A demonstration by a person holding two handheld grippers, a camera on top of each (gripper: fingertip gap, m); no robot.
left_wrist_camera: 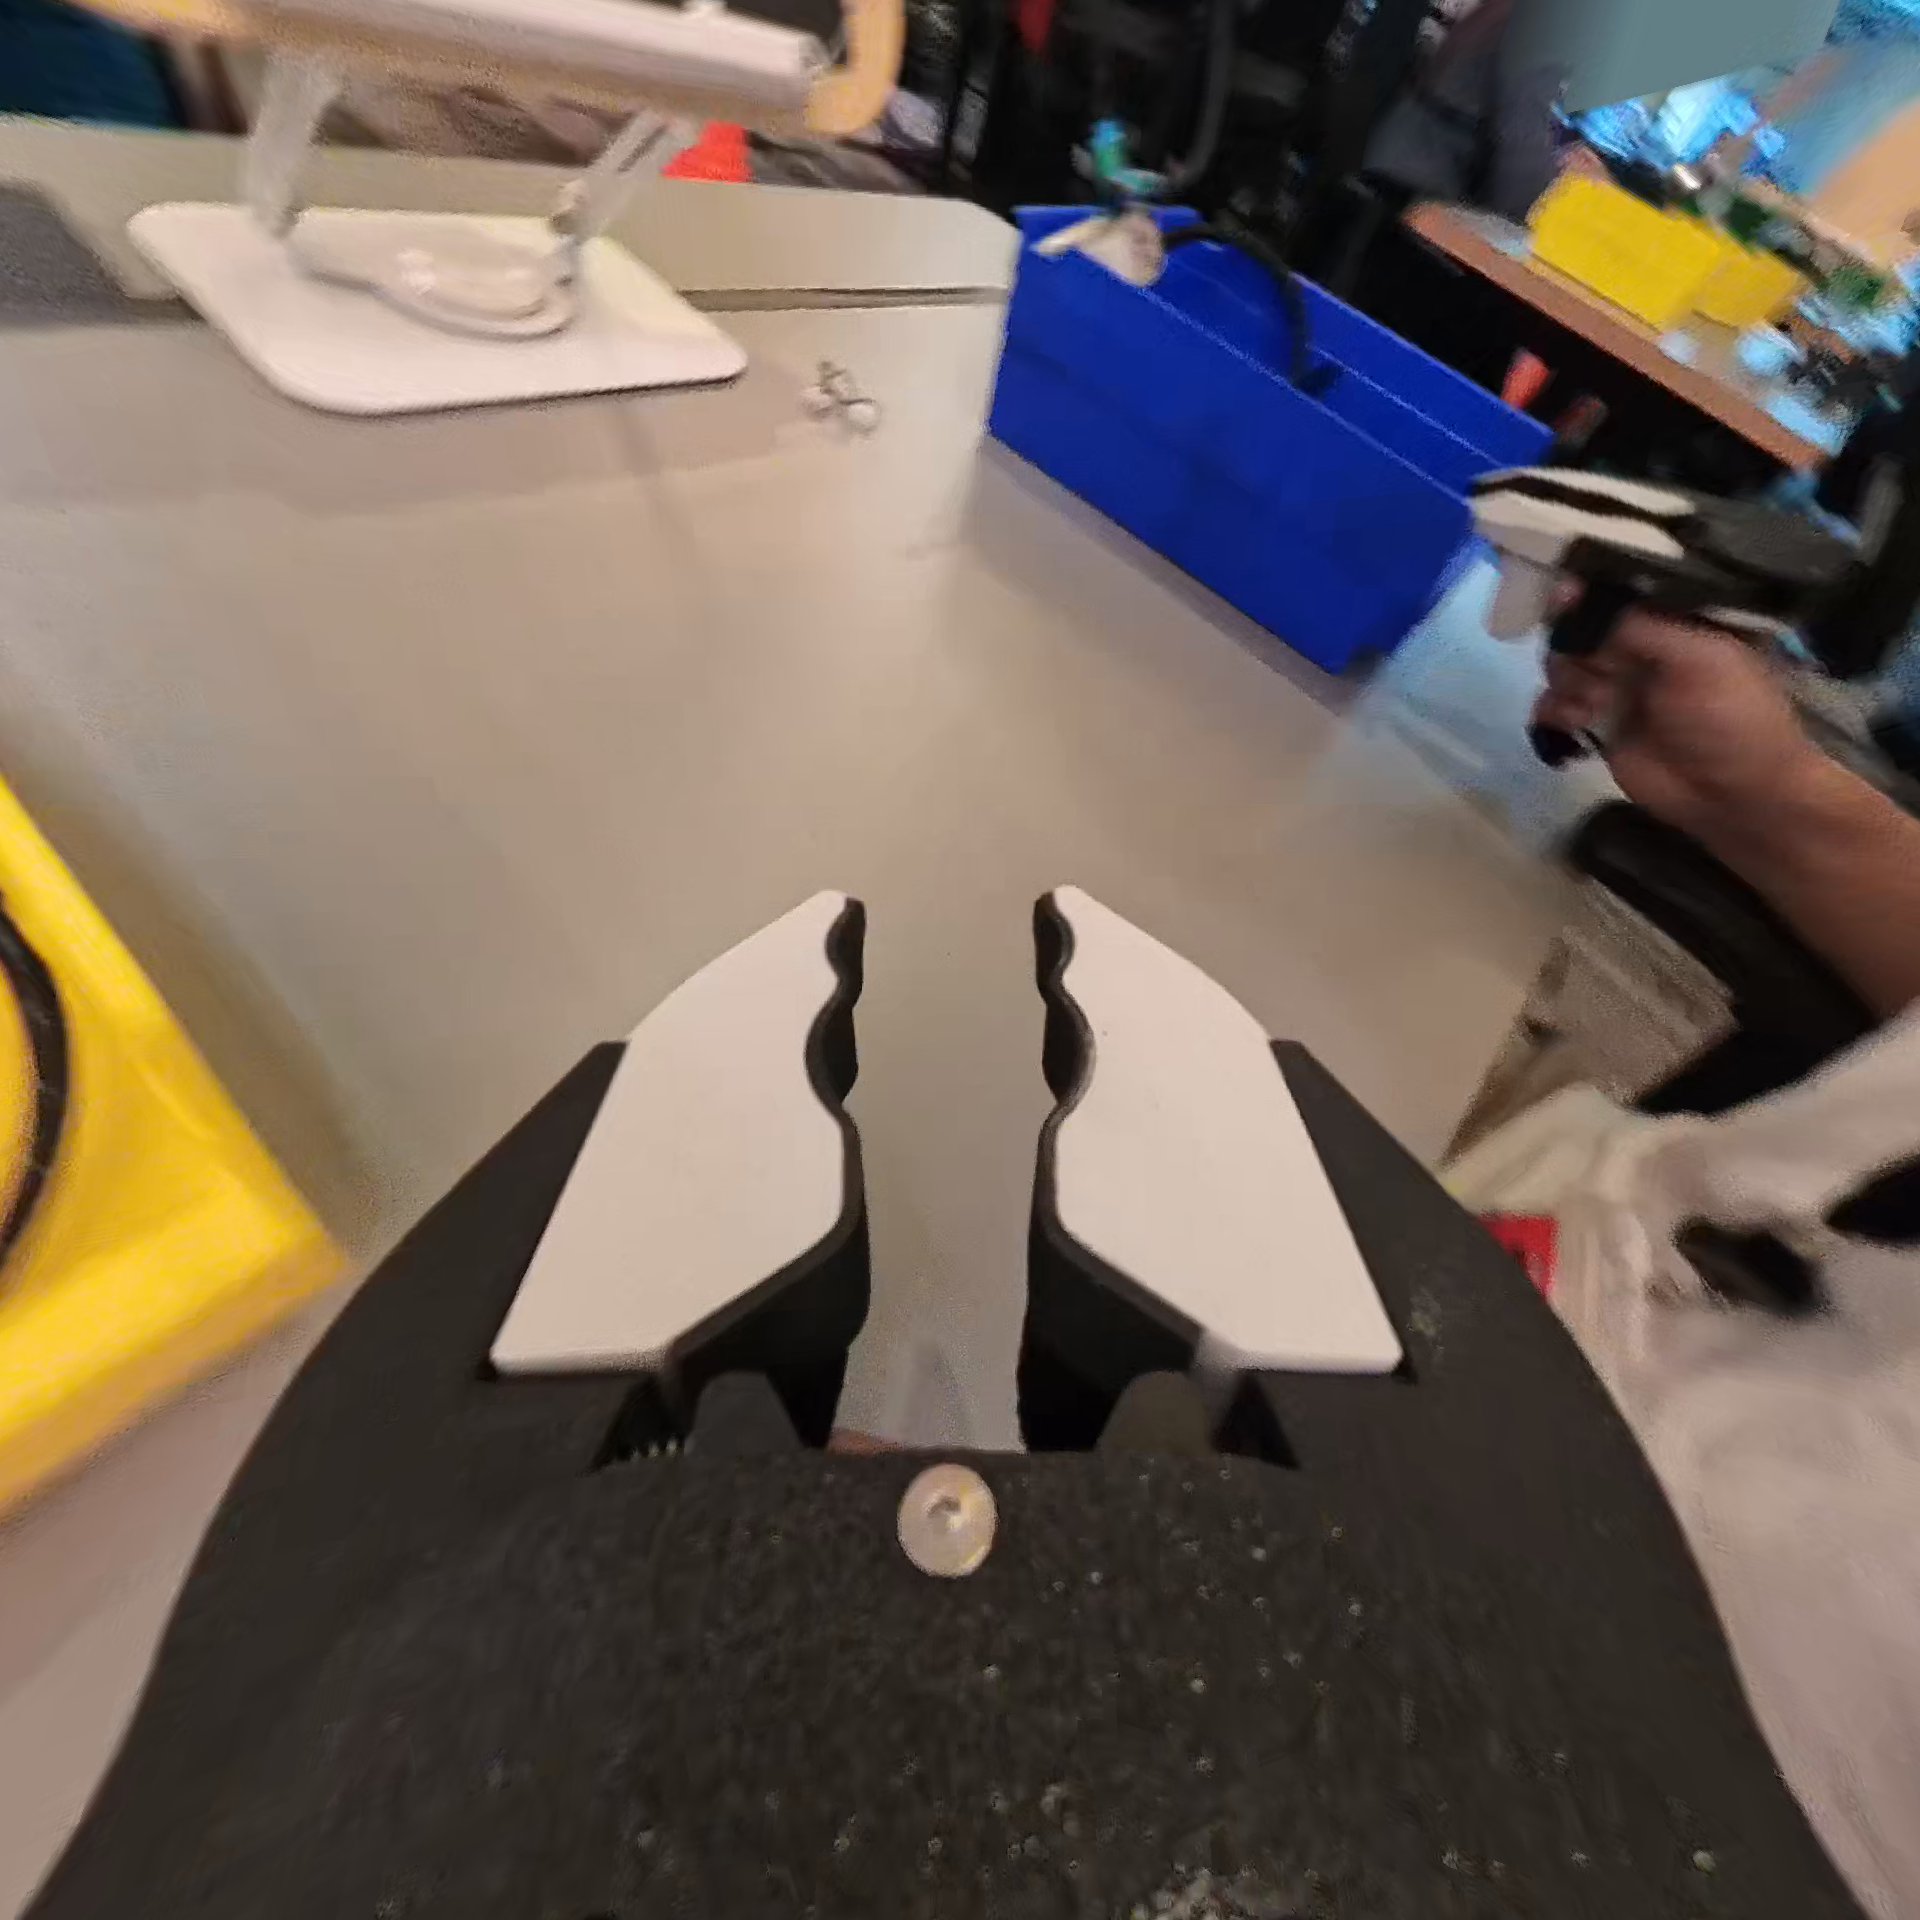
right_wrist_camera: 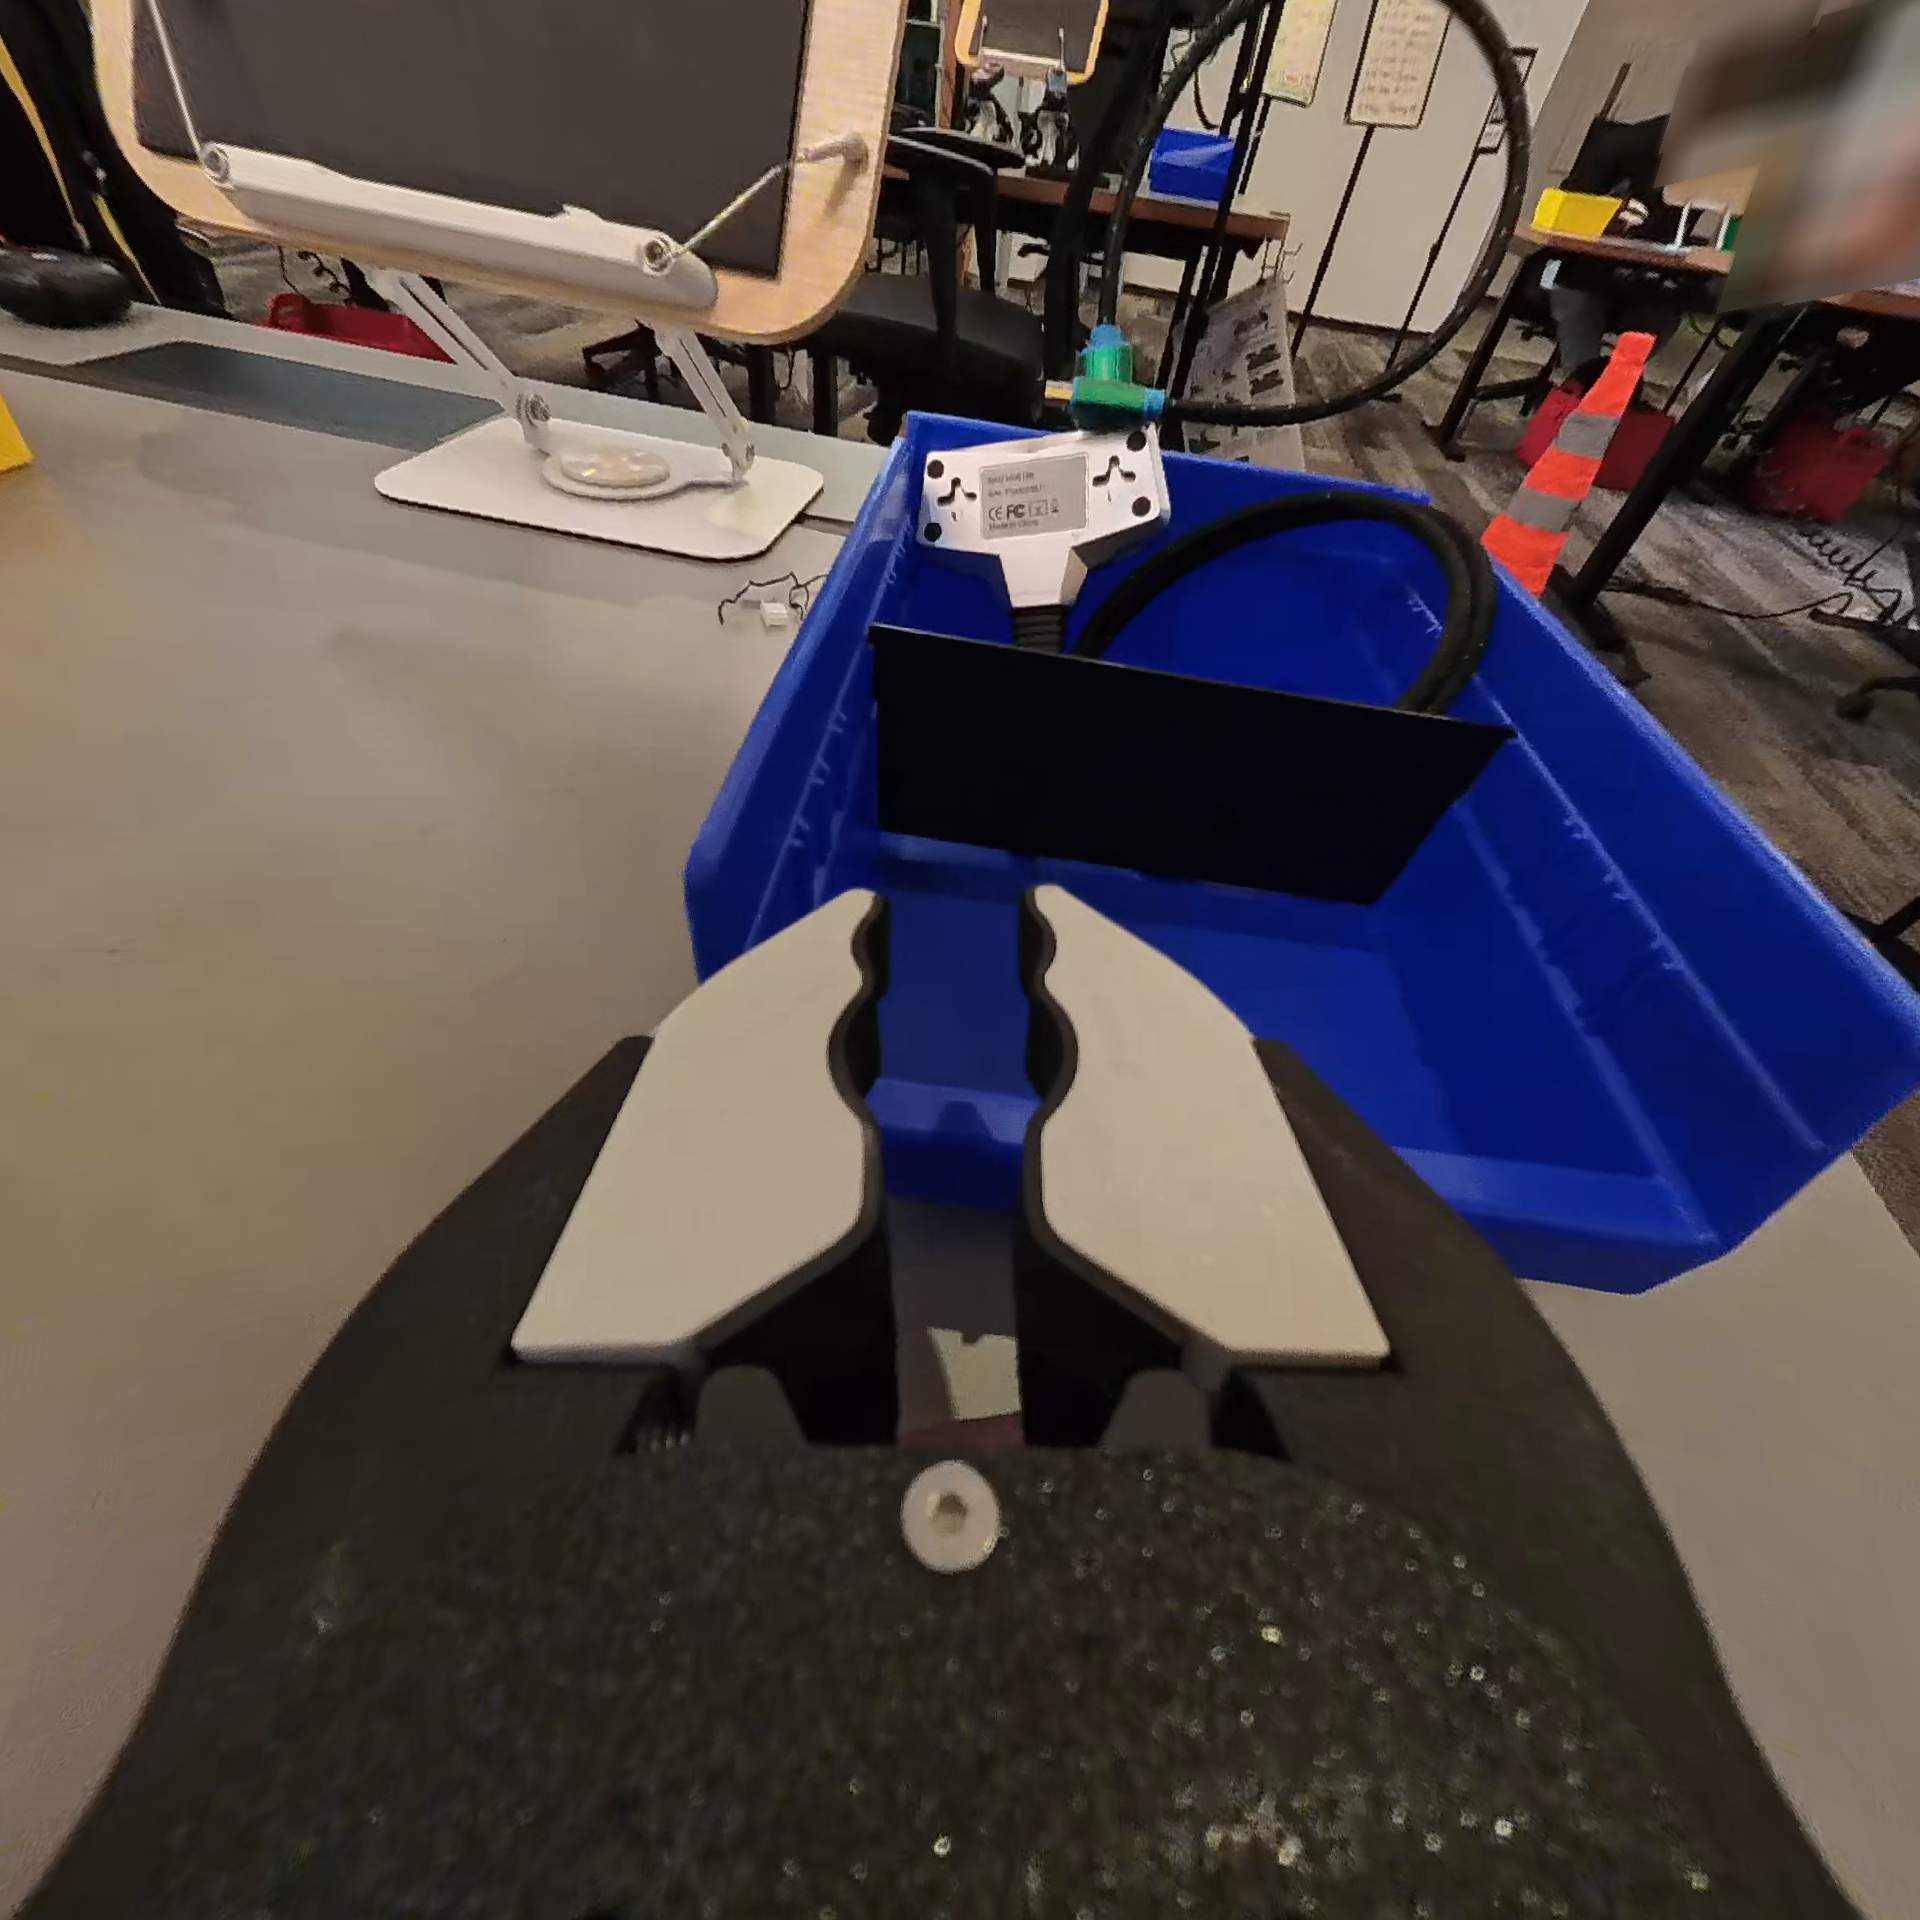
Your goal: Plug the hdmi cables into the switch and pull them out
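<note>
Right black-and-white two-finger gripper (right_wrist_camera: 951,914), lower centre of frame: released, nothing between the fingers, above the near compartment of the blue plastic bin (right_wrist_camera: 1558,1091). White HDMI switch box (right_wrist_camera: 1039,509) with black cable (right_wrist_camera: 1455,592): upper centre, far compartment behind the black divider (right_wrist_camera: 1164,769). Left black-and-white two-finger gripper (left_wrist_camera: 949,914): released, above bare grey tabletop (left_wrist_camera: 520,675).
</note>
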